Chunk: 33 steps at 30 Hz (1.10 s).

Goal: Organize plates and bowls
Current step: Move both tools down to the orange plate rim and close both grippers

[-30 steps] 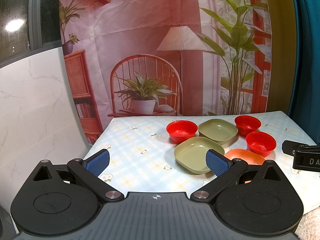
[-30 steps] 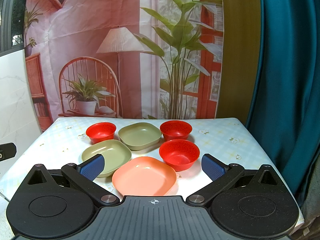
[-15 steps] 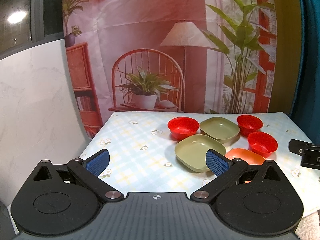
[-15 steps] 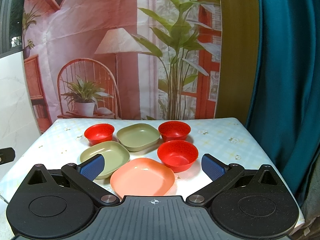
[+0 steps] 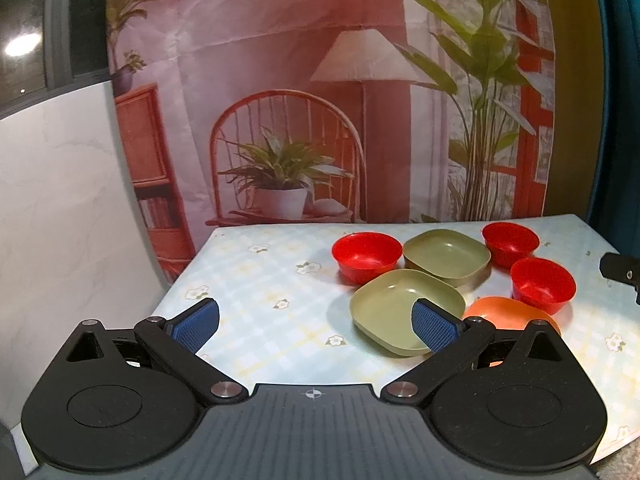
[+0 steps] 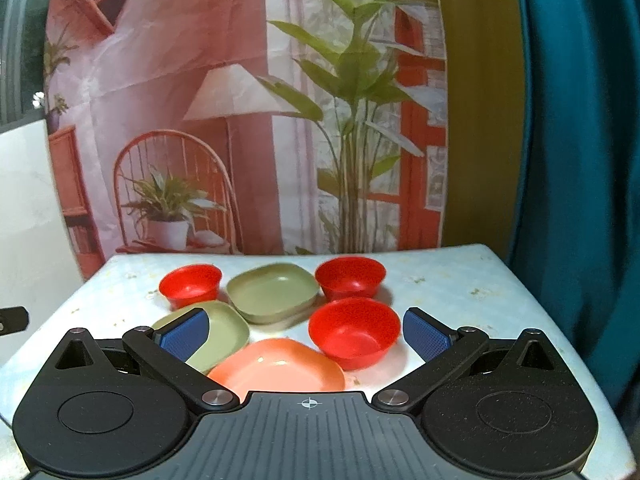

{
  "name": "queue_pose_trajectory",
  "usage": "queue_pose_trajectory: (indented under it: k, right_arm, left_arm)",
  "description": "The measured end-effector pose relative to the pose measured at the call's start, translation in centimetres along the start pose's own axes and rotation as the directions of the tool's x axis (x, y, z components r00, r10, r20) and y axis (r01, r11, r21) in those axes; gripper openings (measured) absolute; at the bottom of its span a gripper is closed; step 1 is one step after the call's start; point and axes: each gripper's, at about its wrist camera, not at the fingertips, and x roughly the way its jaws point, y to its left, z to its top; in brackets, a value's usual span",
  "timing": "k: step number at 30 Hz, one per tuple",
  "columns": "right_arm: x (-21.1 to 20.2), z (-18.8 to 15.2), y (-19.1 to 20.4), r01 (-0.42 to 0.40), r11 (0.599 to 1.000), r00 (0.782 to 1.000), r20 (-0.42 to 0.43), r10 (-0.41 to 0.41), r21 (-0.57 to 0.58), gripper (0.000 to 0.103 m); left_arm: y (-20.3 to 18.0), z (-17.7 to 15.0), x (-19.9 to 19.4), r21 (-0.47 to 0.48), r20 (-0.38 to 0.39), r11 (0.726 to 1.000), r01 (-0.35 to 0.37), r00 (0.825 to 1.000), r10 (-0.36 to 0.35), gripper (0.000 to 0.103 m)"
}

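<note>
Hanging wide open and holding nothing, the right gripper point(image 6: 306, 332) had the nearest red bowl point(image 6: 354, 332) just ahead, between its fingers. The left gripper point(image 5: 316, 322) was wide too, with the near green plate point(image 5: 400, 308) ahead by its right finger. A good grab would probably pinch the bowl's rim gently and lift straight up.

We note smooth, faintly glossy plastic on the three red bowls point(image 6: 354, 338), the two olive plates point(image 6: 274, 292) and the orange plate point(image 6: 280, 368) ahead of the right claw. The tablecloth point(image 5: 260, 280) before the left claw looks like printed vinyl with a soft sheen. The pads point(image 5: 434, 322) are blue with a rough, dimpled texture; the gripper bodies are matt black plastic with bright metal pivot pins. The backdrop point(image 5: 280, 60) beyond is creased printed cloth.
</note>
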Motion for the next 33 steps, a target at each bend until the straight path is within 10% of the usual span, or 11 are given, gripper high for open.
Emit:
queue_pose_trajectory:
  k: [18, 27, 33]
  right_arm:
    - [8.5, -2.5, 0.7, -0.019, 0.993, 0.995, -0.098, 0.007, -0.115, 0.103]
    - [11.6, -4.9, -1.5, -0.074, 0.994, 0.978, -0.198, 0.058, -0.075, 0.076]
    - [13.5, -6.0, -3.5, -0.075, 0.997, 0.966, -0.251, 0.068, -0.017, 0.052]
  left_arm:
    - [-3.5, -2.1, 7.2, 0.067, -0.091, 0.996, 0.053, 0.995, -0.046, 0.102]
    - [-6.5, -2.9, 11.8, 0.044, -0.216, 0.98, 0.196, 0.959, -0.182, 0.074]
    - [-9.0, -3.4, 15.2, 0.05, -0.331, 0.948, 0.316, 0.9, -0.283, 0.033]
